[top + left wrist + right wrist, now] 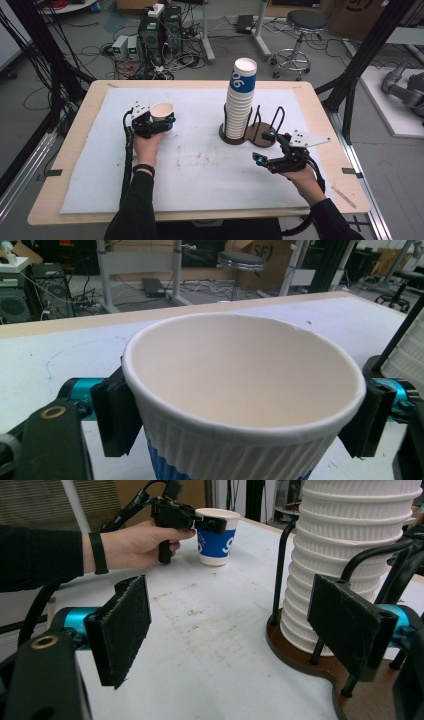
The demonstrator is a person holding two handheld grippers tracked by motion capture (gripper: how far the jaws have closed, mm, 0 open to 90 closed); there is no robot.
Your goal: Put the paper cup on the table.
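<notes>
cup point(162, 111) single, pinched by left tool point(152, 121); right tool point(266, 147) spread; one stack point(239, 100).

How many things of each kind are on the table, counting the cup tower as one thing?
Single paper cup, held in the left claw: 1
Stack of paper cups: 1
Wire cup holder: 1
White mat: 1
Total: 4

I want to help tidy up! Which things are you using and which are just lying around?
In use: paper cup in left gripper; cup stack; cup holder; right gripper.
Lying about: stool, computer boxes, floor cables.
</notes>
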